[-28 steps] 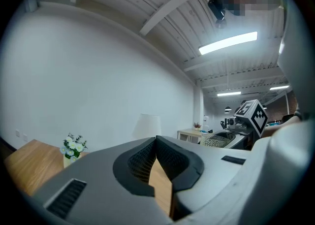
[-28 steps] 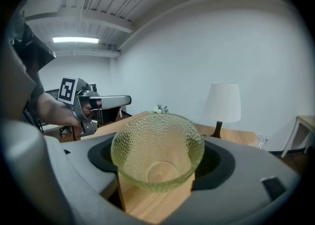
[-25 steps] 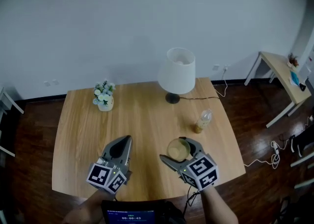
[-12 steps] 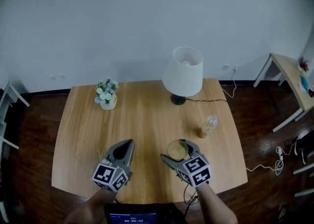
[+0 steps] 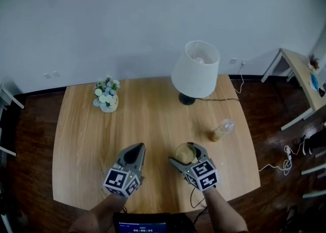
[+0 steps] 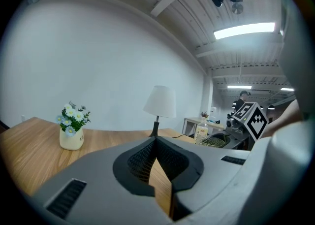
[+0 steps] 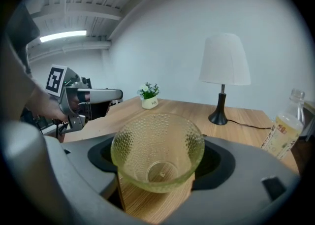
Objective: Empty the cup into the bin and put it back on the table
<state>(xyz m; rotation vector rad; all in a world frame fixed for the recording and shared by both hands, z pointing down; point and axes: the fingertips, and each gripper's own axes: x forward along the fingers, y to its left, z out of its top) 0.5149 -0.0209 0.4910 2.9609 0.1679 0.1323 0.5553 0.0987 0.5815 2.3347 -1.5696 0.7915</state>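
A wooden table (image 5: pixel 81 140) is seen from above, set against a white wall on a dark wood floor. Two handheld grippers are held over its near edge.

The right gripper (image 5: pixel 187 149) is clamped on a yellow-green dimpled glass cup (image 7: pixel 157 150). Its jaws are spread wide, and one dark pad is pressed against each side of the cup. The cup is tipped so that its open mouth is turned back toward the gripper's camera, and nothing is seen inside it. It is held over the near part of the table, right of centre. Whether its base touches the wood cannot be told.

The left gripper (image 5: pixel 136 149) is held level, just to the left of the right one. Its jaws are closed together at the tips, and nothing is held between them.

Further back, a lamp (image 5: pixel 196 69) with a white shade is set near the far edge. A small white vase of flowers (image 5: pixel 106 98) is placed at the far left. A plastic bottle (image 5: pixel 222 130) of yellowish liquid is stood near the right edge, between lamp and cup. A light-coloured side table (image 5: pixel 300 74) is seen at the far right.
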